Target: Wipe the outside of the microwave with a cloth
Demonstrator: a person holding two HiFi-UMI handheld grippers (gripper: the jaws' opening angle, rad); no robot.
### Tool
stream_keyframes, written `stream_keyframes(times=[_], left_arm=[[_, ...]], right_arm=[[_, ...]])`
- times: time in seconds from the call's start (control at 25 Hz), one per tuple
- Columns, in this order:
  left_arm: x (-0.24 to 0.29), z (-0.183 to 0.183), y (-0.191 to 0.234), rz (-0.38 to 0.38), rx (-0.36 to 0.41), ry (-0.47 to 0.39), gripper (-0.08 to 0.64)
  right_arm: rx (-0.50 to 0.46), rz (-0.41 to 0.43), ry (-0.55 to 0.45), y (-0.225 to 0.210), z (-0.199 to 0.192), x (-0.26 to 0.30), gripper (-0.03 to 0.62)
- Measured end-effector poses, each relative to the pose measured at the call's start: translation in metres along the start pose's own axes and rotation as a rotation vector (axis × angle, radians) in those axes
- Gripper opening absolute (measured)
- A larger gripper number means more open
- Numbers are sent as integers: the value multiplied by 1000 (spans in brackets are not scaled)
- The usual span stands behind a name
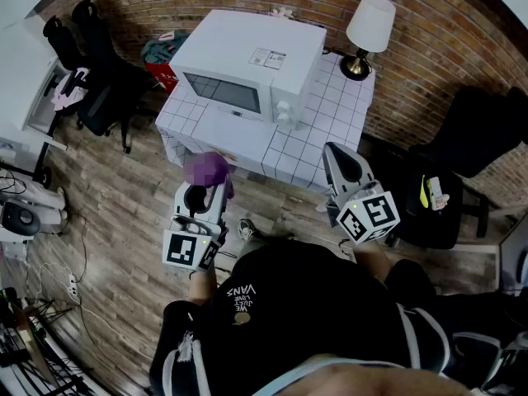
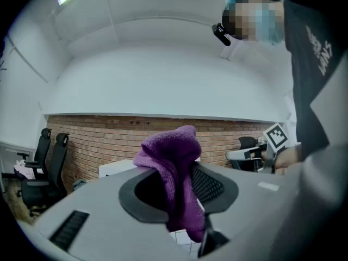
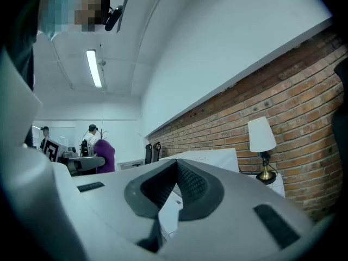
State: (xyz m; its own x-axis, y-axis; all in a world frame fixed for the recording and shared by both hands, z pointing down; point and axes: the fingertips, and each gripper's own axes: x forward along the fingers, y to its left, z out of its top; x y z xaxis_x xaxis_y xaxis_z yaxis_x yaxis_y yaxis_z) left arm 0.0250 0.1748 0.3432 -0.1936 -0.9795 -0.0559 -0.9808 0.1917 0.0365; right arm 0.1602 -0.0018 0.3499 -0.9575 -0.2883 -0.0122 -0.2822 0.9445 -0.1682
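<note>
A white microwave (image 1: 247, 68) stands on a white tiled table (image 1: 330, 106) against the brick wall, its door facing me. My left gripper (image 1: 203, 190) hovers in front of the table's near left corner, shut on a purple cloth (image 1: 207, 168). In the left gripper view the cloth (image 2: 169, 151) bulges above the jaws and hangs down between them. My right gripper (image 1: 335, 152) is raised near the table's front right edge, shut and empty. In the right gripper view its pads meet at the tips (image 3: 175, 167), with the microwave (image 3: 209, 157) beyond.
A table lamp (image 1: 368, 30) with a white shade stands on the table's back right corner. Black office chairs (image 1: 103, 81) stand to the left, and another black chair (image 1: 462, 163) to the right. A white desk (image 1: 29, 73) and floor cables (image 1: 49, 287) lie at the left.
</note>
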Motion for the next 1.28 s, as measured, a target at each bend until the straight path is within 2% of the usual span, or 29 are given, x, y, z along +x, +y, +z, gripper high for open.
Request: stream_keyframes(times=[0.28,0.52,0.76,1.0,1.28], left_arm=[[-5,-15,9,14,-10,28,133],[5,-24,49,1,-35,39,133],[28,-17,104,-116,-41,9,133],[46,-14,173,-247,-23,32,133],[62,-17,233,-332,-12,57,133]], right_arm=[[13,13,-15,0,-2,6,-3],[22,-39,-28,3,-8,28,-3],[34,-164,-57,13,-4,68,-3],[49,-330,-103,31,-8,103,-3],[66,-456,-120,54,-22,126,-3]])
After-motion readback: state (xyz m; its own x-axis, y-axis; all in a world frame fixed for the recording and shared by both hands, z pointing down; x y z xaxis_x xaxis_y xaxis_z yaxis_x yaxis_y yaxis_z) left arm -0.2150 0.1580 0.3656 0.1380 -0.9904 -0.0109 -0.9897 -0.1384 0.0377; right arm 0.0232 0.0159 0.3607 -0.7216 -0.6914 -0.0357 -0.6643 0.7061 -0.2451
